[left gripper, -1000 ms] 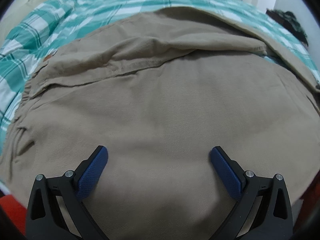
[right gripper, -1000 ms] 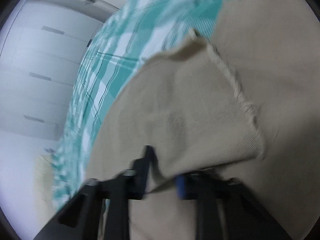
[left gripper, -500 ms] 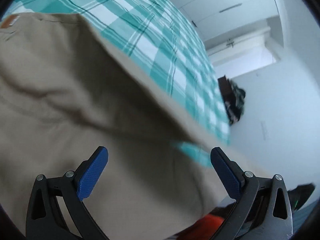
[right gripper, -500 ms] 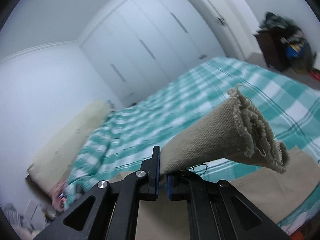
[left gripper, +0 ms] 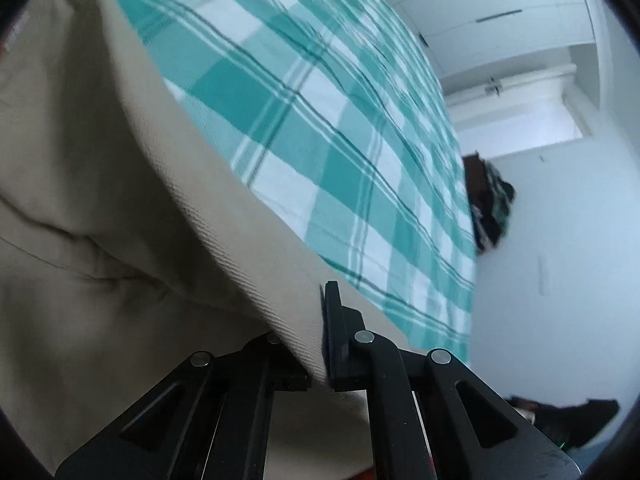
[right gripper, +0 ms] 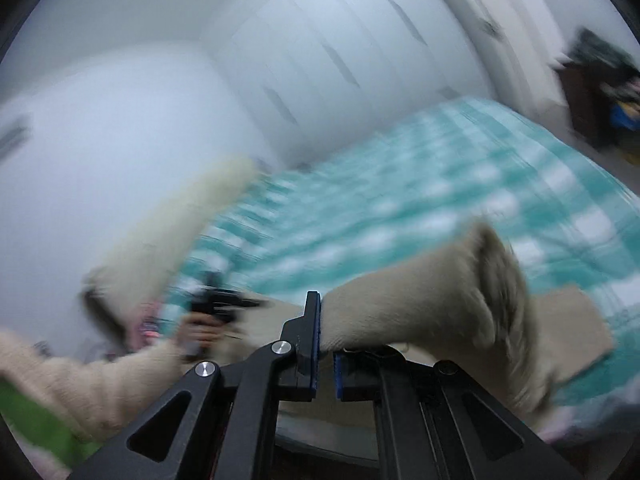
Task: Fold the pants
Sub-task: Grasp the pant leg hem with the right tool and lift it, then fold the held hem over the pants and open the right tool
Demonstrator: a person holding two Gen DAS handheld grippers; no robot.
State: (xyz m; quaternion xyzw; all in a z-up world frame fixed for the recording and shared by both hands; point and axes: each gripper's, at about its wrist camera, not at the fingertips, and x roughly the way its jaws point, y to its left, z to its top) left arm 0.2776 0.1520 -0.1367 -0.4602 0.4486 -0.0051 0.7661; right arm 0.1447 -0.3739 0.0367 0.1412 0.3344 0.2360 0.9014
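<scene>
Lifting khaki pants [left gripper: 120, 208] off the checked bedspread [left gripper: 320, 128], one pinch in each gripper.

Left gripper [left gripper: 322, 344]: jaws have just closed and now clench a folded edge of the cloth. Right gripper [right gripper: 326, 354]: clamped on a frayed hem [right gripper: 460, 300], which sticks up past the pads; the rest of the pants lies on the bed below. Cloth looks a soft, mid-weight twill: it will sag between the holds and likely hold a crease; grip by hems and seam edges, not mid-panel. Person's fleece sleeve [right gripper: 100, 376] at lower left. Dark cluttered stand [left gripper: 488, 208] beyond the bed, well apart. Nothing obstructs the bedspread.
</scene>
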